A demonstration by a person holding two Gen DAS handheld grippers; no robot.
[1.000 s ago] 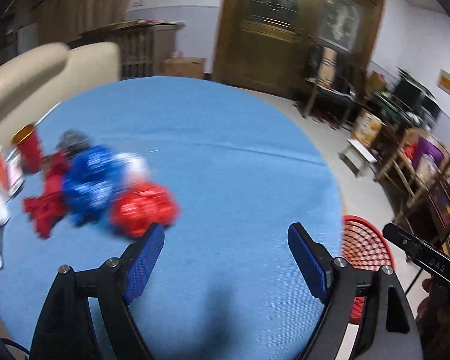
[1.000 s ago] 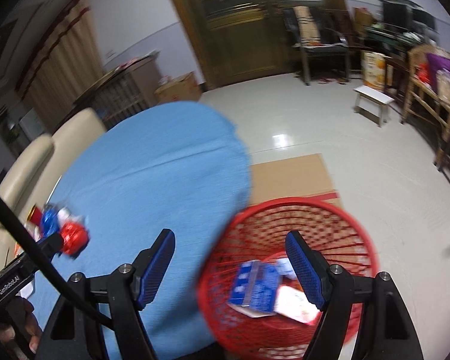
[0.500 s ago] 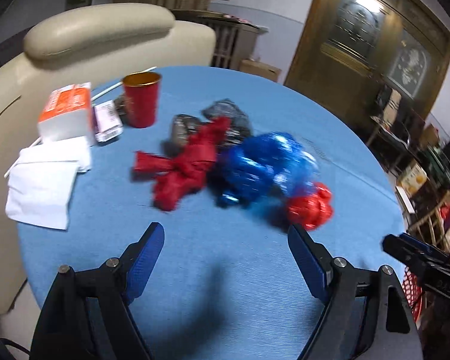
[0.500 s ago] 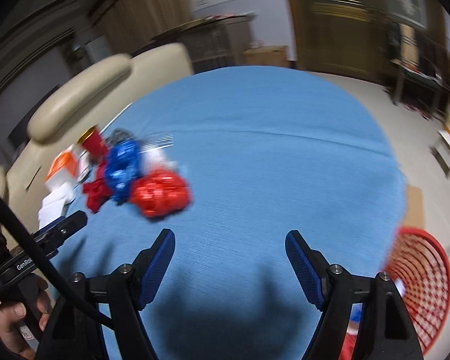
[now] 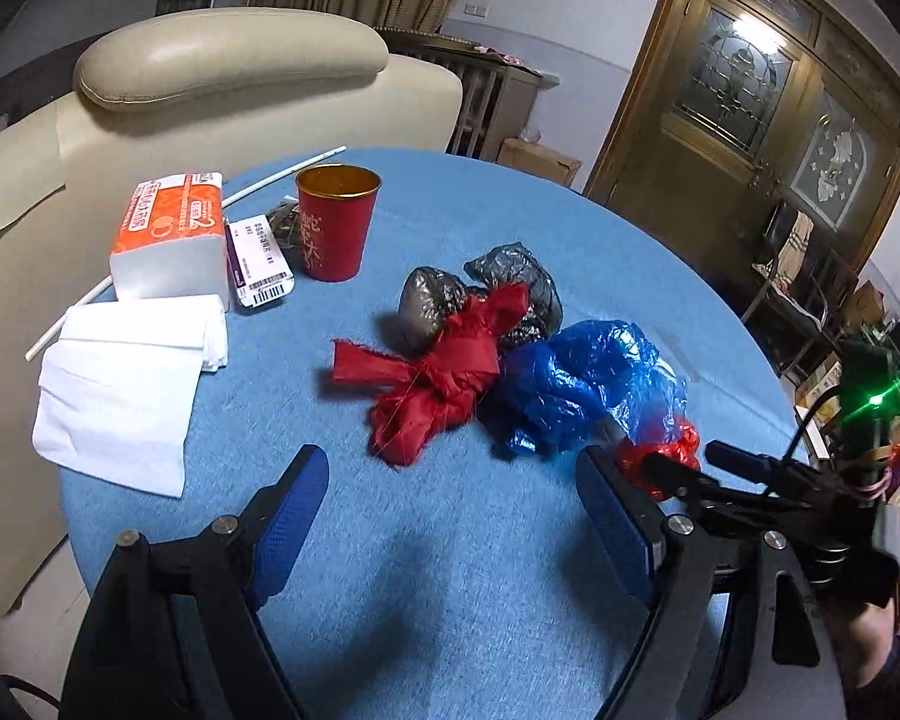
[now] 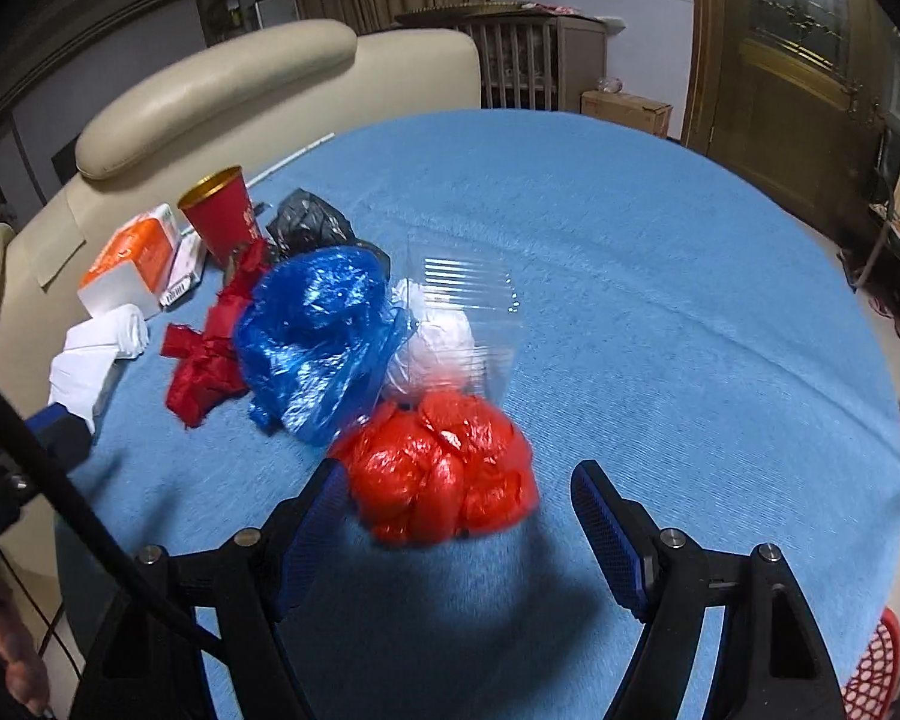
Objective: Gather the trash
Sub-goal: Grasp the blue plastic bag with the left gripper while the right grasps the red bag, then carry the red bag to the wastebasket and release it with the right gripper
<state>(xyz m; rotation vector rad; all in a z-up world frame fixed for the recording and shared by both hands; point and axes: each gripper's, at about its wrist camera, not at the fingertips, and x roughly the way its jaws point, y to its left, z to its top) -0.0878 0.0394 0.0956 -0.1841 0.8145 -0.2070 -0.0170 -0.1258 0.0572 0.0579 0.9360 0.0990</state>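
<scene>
A pile of trash lies on the round blue table (image 5: 570, 228): a red plastic bag (image 6: 444, 474), a blue plastic bag (image 6: 318, 330), a red cloth scrap (image 5: 444, 372), a black bag (image 5: 510, 282), and a clear plastic container (image 6: 462, 312) over something white. My right gripper (image 6: 456, 516) is open, with the red bag just in front of its fingers. My left gripper (image 5: 450, 510) is open and empty, a little short of the red cloth. The red bag shows partly in the left wrist view (image 5: 666, 456), behind the right gripper's tip.
A red paper cup (image 5: 335, 222), an orange tissue pack (image 5: 171, 234), white napkins (image 5: 120, 384), a labelled packet (image 5: 258, 261) and a white straw sit at the table's left. A cream sofa (image 5: 228, 84) stands behind. A red mesh basket (image 6: 870, 684) is on the floor at right.
Both grippers swung from the basket side toward the trash pile and moved closer. The right gripper now has the red bag right in front of its fingers. Both stayed open.
</scene>
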